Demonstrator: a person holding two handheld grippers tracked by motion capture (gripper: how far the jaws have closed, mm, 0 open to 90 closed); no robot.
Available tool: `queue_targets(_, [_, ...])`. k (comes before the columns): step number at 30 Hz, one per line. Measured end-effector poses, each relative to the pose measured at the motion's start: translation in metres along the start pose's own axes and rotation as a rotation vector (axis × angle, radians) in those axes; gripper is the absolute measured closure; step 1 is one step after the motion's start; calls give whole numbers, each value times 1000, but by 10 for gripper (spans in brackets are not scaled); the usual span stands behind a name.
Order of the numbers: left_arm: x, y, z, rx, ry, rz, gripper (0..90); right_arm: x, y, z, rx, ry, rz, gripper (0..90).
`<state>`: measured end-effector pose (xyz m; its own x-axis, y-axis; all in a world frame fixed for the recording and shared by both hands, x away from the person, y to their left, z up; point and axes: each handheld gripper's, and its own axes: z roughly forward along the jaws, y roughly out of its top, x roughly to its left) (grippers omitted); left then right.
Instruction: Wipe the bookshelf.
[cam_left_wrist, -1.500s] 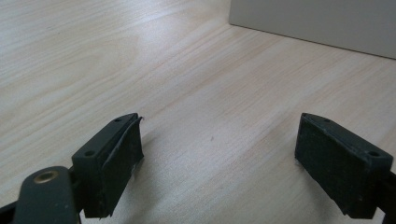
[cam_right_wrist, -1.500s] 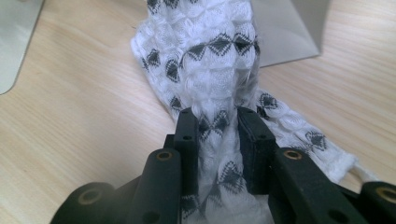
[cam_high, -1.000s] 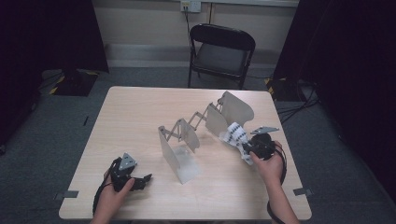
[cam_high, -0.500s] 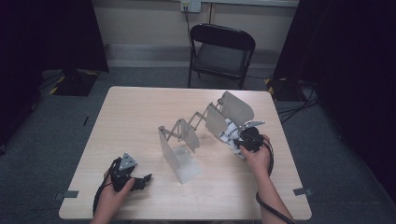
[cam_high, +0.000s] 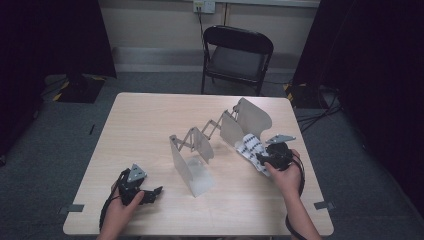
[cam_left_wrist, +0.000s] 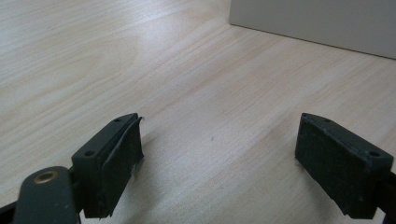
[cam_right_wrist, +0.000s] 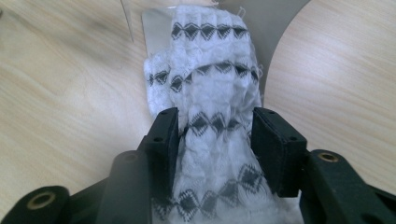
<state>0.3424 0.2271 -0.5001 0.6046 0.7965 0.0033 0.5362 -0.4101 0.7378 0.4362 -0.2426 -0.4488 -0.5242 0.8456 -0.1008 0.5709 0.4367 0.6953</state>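
Note:
A white cloth with black diamond bands (cam_high: 251, 148) lies on the table against the right end panel of a grey folding rack (cam_high: 192, 160). In the right gripper view the cloth (cam_right_wrist: 210, 84) runs up over a grey panel (cam_right_wrist: 280, 14). My right gripper (cam_high: 262, 159) points at it from the right. That gripper (cam_right_wrist: 212, 123) has just been opening its jaws, and the cloth sits loosely between them. My left gripper (cam_high: 154, 192) rests at the table's front left. Its jaws (cam_left_wrist: 219, 140) stand wide over bare wood.
The rack's zigzag panels stretch diagonally across the middle of the wooden table (cam_high: 150, 125). One pale panel (cam_left_wrist: 317, 18) stands just ahead of the left gripper. A black folding chair (cam_high: 237, 55) stands behind the table's far edge.
The right hand pushed left toward the rack with the cloth, then drew back a little to the right. Its jaws have spread. The left hand has not moved.

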Motion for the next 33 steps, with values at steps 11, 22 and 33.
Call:
queue_targets(11, [0,0,0,-1,0,0,143,4,1,12,50,6,-25,710])
queue_targets(22, [0,0,0,-2,-1,-3,140,4,25,43,23,8,-24,672])
queue_targets(33, [0,0,1,-2,1,-2,137,4,18,10,3,27,12,496])
